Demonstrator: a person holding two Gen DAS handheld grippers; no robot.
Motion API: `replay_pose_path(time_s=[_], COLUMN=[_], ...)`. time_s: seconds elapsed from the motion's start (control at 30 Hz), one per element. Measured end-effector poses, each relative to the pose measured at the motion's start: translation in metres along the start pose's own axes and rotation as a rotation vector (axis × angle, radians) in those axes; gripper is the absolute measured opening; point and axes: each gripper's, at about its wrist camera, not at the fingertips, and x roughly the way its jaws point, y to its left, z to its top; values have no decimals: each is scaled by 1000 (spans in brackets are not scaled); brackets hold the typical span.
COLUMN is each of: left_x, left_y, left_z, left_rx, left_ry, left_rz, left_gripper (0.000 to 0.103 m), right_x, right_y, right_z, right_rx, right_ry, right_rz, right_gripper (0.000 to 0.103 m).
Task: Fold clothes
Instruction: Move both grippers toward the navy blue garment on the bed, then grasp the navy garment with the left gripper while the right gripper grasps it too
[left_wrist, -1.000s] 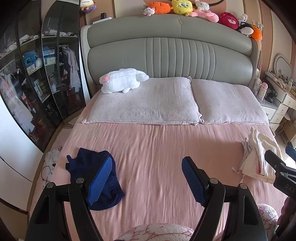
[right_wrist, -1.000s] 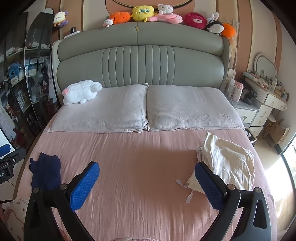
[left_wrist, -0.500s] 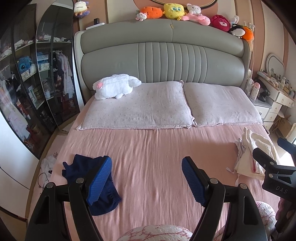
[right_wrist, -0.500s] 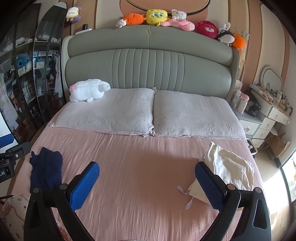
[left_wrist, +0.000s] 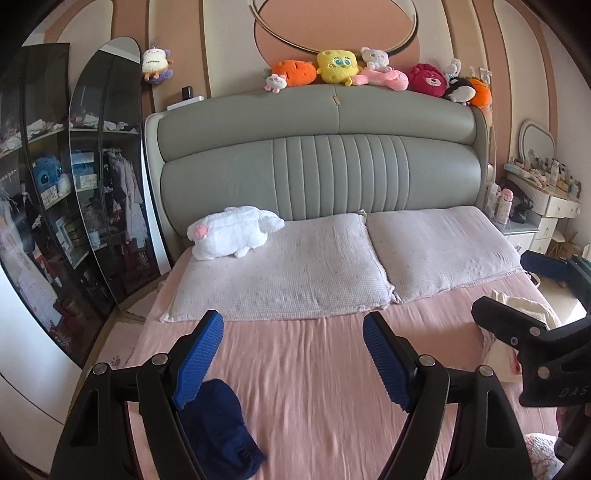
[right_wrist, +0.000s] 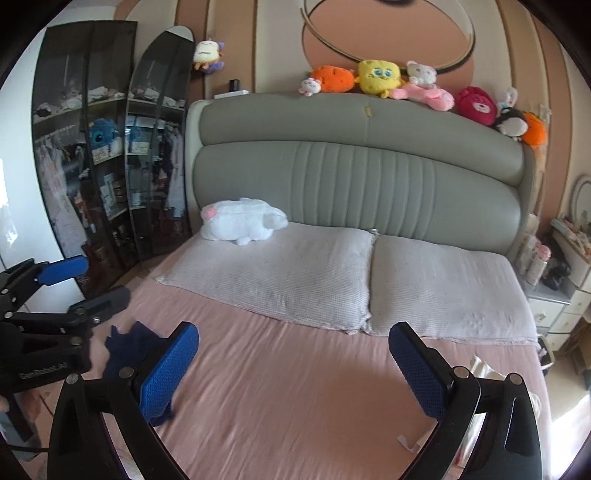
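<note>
A crumpled navy garment (left_wrist: 218, 428) lies on the pink sheet (left_wrist: 314, 387) at the bed's near left, partly behind my left finger; in the right wrist view the navy garment (right_wrist: 129, 347) shows by the left pad. A cream garment pile (left_wrist: 524, 306) rests at the right edge, partly hidden, and the cream pile (right_wrist: 487, 373) peeks past my right finger. My left gripper (left_wrist: 293, 360) is open above the sheet, holding nothing. My right gripper (right_wrist: 293, 365) is open and empty too. Each gripper appears in the other's view: the right gripper (left_wrist: 532, 295), the left gripper (right_wrist: 85, 284).
Two pale pillows (left_wrist: 295, 273) and a white plush toy (left_wrist: 232, 236) lie against the grey headboard (left_wrist: 325, 155), which carries a row of soft toys (left_wrist: 369, 70). Glass wardrobe doors (left_wrist: 74, 192) stand left of the bed, a dresser with bottles (left_wrist: 546, 192) right.
Both cameras have tilted upward and pulled back, so the headboard and wall fill more of the view. The garments now sit lower in frame. Both grippers stay open.
</note>
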Motion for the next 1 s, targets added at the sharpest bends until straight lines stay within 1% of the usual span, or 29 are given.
replay_pose_path(time_s=[0.1,0.23,0.33,0.4,0.47,0.53,0.63,0.73,0.8,0.9,1.0], left_x=[13,34,51,62,76,89,105,121,135,158,184], left_y=[13,35,55,70,90,109,134,157,174,201,226], left_z=[11,15,16,17,13,6,-7,-23,-36,-65,-100], left_rx=[-30,-71,-104,-126,-155,-186,-205,-220,-241,-292,-337], left_ry=[-6,6,22,34,62,98,142,184,221,294,380], left_rz=[2,18,31,41,74,96,137,179,190,206,227], left_gripper=[77,77,77,77,77,77,77,77,77,77,77], right_x=[20,56,85,109,135,163,200,233,253,284,314], right_y=[16,31,47,60,75,93,121,152,175,206,232], right_z=[18,37,49,54,56,53,44,32,22,3,-20], right_rx=[-26,-33,-71,-98,-136,-182,-231,-274,-303,-320,-300], right_ry=[-7,24,53,95,140,200,271,334,374,447,527], right_rz=[98,181,191,208,205,200,205,228,239,275,306], right_gripper=[103,103,103,103,103,103,103,103,103,103,103])
